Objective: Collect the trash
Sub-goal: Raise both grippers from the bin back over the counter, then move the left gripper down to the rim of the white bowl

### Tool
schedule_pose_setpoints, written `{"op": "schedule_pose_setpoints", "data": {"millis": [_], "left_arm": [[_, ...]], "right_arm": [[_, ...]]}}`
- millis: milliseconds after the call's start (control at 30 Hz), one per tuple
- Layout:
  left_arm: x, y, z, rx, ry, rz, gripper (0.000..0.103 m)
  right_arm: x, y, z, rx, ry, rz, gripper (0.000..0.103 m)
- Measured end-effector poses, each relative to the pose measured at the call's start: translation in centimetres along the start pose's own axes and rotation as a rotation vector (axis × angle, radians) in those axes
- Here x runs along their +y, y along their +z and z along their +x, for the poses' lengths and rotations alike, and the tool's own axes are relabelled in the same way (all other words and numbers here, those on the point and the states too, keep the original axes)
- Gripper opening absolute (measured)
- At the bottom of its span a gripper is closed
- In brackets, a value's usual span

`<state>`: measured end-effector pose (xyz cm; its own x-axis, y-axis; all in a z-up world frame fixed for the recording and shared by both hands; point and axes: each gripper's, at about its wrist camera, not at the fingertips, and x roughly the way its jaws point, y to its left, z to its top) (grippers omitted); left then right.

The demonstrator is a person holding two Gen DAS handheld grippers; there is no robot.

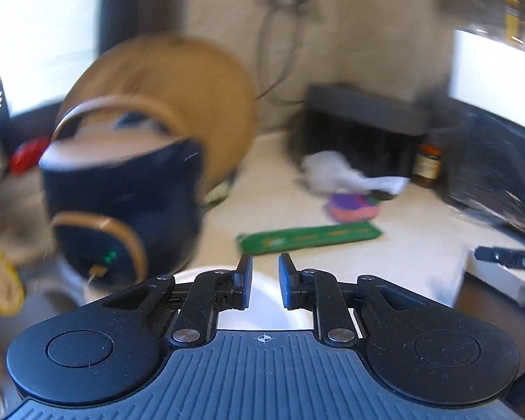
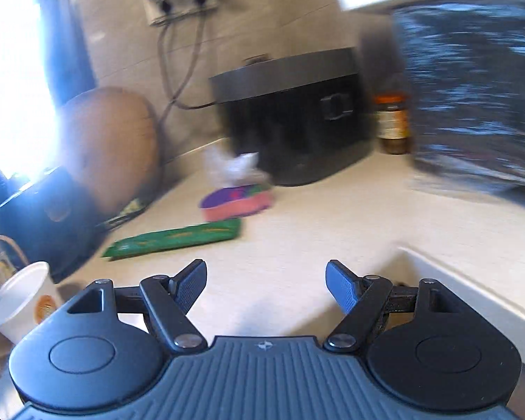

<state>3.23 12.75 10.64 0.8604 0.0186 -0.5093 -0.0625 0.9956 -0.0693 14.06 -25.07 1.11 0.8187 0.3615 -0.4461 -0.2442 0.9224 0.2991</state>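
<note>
On the pale counter lie a green wrapper (image 1: pixel 308 239) (image 2: pixel 175 238), a crumpled white tissue (image 1: pixel 329 175) (image 2: pixel 234 168) and a small pink and purple tub (image 1: pixel 353 206) (image 2: pixel 234 203). My left gripper (image 1: pixel 265 266) hovers short of the wrapper, its jaws a narrow gap apart with nothing pinched. A round white rim (image 1: pixel 206 276) shows beneath its fingers. My right gripper (image 2: pixel 266 269) is open wide and empty, above bare counter near the wrapper. A white paper cup (image 2: pixel 21 301) stands upright at the lower left of the right wrist view. Both views are blurred.
A black cooker (image 1: pixel 360 129) (image 2: pixel 290 122) and an amber jar (image 1: pixel 427 166) (image 2: pixel 392 122) stand at the back wall. A glossy black mass (image 2: pixel 472 87) fills the right. Left are a round wooden board (image 1: pixel 164 105) and a dark blue pot (image 1: pixel 122 192). A white ledge (image 2: pixel 472 287) borders the counter.
</note>
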Motion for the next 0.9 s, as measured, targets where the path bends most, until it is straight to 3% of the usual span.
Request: {"op": "schedule_pose_setpoints", "data": {"millis": [167, 333, 467, 600, 667, 733, 900], "left_arm": [[3.5, -1.8, 0.8, 0.059, 0.151, 0.0, 0.02], [5.7, -3.0, 3.2, 0.141, 0.155, -0.027, 0.02], [6.4, -3.6, 3.6, 0.109, 0.201, -0.021, 0.021], [7.6, -3.2, 1.2, 0.019, 0.117, -0.091, 0.022], [7.7, -3.1, 0.4, -0.01, 0.133, -0.064, 0.022], [7.7, -3.2, 1.0, 0.019, 0.176, -0.02, 0.022], [8.8, -3.7, 3.2, 0.064, 0.22, -0.025, 0.027]], "right_arm": [[3.5, 0.3, 3.2, 0.043, 0.066, -0.072, 0.076], [5.5, 1.0, 5.8, 0.088, 0.09, -0.091, 0.076], [6.5, 1.5, 6.6, 0.088, 0.089, -0.124, 0.076], [6.5, 2.2, 7.5, 0.082, 0.065, -0.133, 0.08], [6.4, 2.6, 8.1, 0.086, 0.053, -0.129, 0.08], [6.3, 2.9, 8.8, 0.091, 0.044, -0.123, 0.08], [6.5, 3.4, 10.1, 0.092, 0.039, -0.126, 0.08]]}}
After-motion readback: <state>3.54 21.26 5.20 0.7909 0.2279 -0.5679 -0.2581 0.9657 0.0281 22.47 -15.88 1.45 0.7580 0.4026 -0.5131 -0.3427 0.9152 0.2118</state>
